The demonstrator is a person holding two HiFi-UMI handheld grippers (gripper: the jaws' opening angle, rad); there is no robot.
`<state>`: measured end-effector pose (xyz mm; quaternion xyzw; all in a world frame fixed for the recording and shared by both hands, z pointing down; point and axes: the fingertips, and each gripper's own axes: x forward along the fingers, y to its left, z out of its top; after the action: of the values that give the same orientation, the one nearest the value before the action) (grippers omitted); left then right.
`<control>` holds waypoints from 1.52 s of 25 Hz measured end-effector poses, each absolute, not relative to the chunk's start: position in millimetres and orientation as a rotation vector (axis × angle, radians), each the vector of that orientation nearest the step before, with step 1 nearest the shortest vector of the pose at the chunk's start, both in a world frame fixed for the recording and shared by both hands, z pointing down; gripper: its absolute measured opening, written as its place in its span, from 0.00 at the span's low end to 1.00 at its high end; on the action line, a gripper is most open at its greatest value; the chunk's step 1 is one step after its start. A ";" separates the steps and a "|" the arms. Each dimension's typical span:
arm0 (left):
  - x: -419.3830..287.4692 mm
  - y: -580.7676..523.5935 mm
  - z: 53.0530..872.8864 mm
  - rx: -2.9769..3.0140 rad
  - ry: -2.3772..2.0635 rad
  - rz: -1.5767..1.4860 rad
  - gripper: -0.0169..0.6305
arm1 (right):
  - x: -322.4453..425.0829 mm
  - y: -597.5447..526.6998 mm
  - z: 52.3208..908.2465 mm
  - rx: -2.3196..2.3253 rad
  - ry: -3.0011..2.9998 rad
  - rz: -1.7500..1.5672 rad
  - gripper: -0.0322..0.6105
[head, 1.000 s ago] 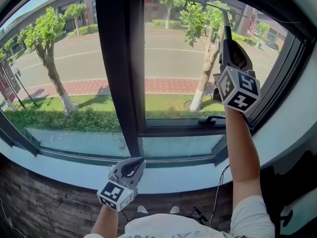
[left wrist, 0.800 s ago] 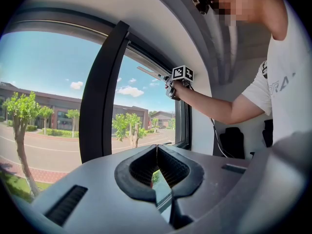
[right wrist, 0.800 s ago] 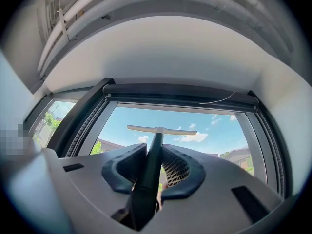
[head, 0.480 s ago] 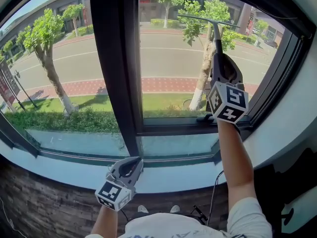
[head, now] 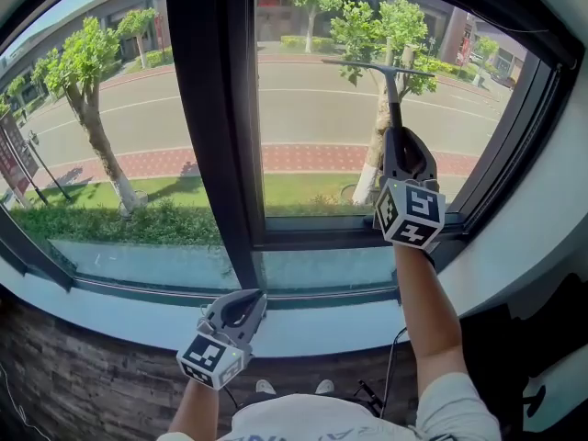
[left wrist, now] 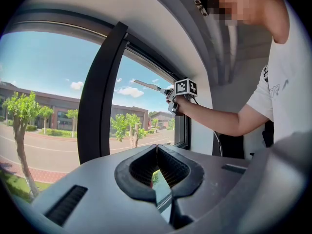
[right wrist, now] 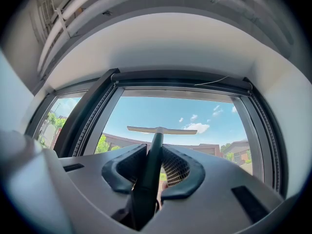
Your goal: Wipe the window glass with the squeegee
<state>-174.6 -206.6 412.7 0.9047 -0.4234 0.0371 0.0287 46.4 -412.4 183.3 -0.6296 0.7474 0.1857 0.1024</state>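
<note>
The right gripper (head: 398,141) is holding the squeegee (head: 391,85) upright by its handle, with the blade lying level high on the window glass (head: 303,127) of the right pane. The left gripper (head: 241,309) is hanging low over the white sill (head: 322,331), below the dark centre post (head: 209,108) and well apart from the squeegee.

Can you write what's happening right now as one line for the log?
task: window wipe | right gripper: shut on squeegee, raised at window glass | left gripper: shut, empty, held low
</note>
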 end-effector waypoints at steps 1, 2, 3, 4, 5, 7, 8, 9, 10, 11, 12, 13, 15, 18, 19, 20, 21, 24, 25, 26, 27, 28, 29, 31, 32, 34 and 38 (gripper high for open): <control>-174.0 -205.8 413.2 2.790 -1.305 0.117 0.05 | 46.5 -412.1 188.2 -1.862 2.211 0.545 0.21; -173.5 -205.4 413.6 2.788 -1.304 0.119 0.05 | 46.6 -412.1 192.9 -1.866 2.216 0.541 0.21; -173.0 -205.4 413.9 2.786 -1.303 0.119 0.05 | 46.7 -412.3 197.4 -1.869 2.221 0.537 0.21; -172.4 -205.8 414.0 2.786 -1.302 0.119 0.05 | 46.9 -412.5 201.8 -1.872 2.225 0.532 0.21; -171.9 -206.3 413.9 2.787 -1.301 0.119 0.05 | 47.1 -412.8 206.3 -1.874 2.229 0.525 0.21; -170.7 -207.0 413.8 2.790 -1.297 0.121 0.05 | 47.5 -412.8 215.3 -1.879 2.237 0.506 0.21; -170.1 -206.8 413.9 2.790 -1.296 0.122 0.05 | 47.7 -412.5 219.5 -1.882 2.240 0.497 0.21; -169.5 -206.4 413.9 2.790 -1.295 0.123 0.05 | 47.8 -411.9 223.5 -1.885 2.242 0.490 0.21; -168.9 -205.9 414.1 2.790 -1.295 0.123 0.05 | 48.0 -411.2 227.3 -1.889 2.245 0.485 0.21; -168.4 -205.5 414.2 2.790 -1.295 0.124 0.05 | 48.1 -410.5 231.0 -1.892 2.248 0.482 0.21; -168.1 -205.3 414.4 2.790 -1.295 0.126 0.05 | 48.3 -410.2 234.6 -1.894 2.251 0.479 0.21; -168.1 -205.4 414.5 2.790 -1.294 0.129 0.05 | 48.3 -410.0 237.9 -1.898 2.254 0.476 0.21; -168.3 -206.0 414.4 2.788 -1.295 0.131 0.05 | 48.4 -409.7 244.1 -1.903 2.261 0.466 0.21; -167.8 -206.9 414.5 2.790 -1.297 0.132 0.05 | 49.2 -408.4 256.6 -1.912 2.272 0.441 0.21; -167.4 -207.2 414.7 2.790 -1.296 0.133 0.05 | 49.5 -408.1 261.8 -1.917 2.276 0.433 0.21; -167.1 -207.5 414.9 2.790 -1.295 0.135 0.05 | 49.6 -407.9 267.2 -1.921 2.281 0.425 0.21; -166.7 -207.9 414.9 2.790 -1.294 0.136 0.05 | 49.5 -407.8 272.8 -1.926 2.286 0.415 0.21; -165.8 -208.4 414.8 2.785 -1.294 0.140 0.05 | 50.1 -407.0 289.9 -1.940 2.302 0.374 0.21; -165.9 -208.5 415.5 2.782 -1.295 0.143 0.05 | 50.7 -406.6 295.3 -1.944 2.307 0.360 0.21; -166.2 -208.9 416.7 2.780 -1.295 0.146 0.05 | 51.4 -406.3 300.4 -1.948 2.312 0.350 0.21; -166.6 -209.5 418.0 2.778 -1.296 0.149 0.05 | 52.0 -406.3 305.2 -1.951 2.317 0.342 0.21; -167.0 -210.3 419.2 2.777 -1.296 0.151 0.05 | 52.6 -406.5 309.7 -1.954 2.322 0.335 0.21; -167.3 -211.1 420.0 2.776 -1.296 0.152 0.05 | 53.0 -406.5 314.2 -1.958 2.327 0.328 0.21; -167.5 -211.6 420.8 2.774 -1.291 0.152 0.05 | 53.1 -406.1 323.3 -1.966 2.336 0.316 0.21; -167.3 -211.5 421.2 2.773 -1.289 0.151 0.05 | 52.9 -405.8 328.3 -1.969 2.340 0.309 0.21; -166.4 -211.9 422.2 2.773 -1.288 0.151 0.05 | 52.9 -405.8 338.5 -1.973 2.348 0.292 0.21; -164.3 -212.8 421.9 2.773 -1.287 0.157 0.05 | 54.2 -405.7 359.1 -1.991 2.375 0.264 0.21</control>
<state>-164.3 -212.8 421.9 0.9051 -0.4201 0.0514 0.0401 54.2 -405.7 359.1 -0.6401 0.7634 0.0849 0.0155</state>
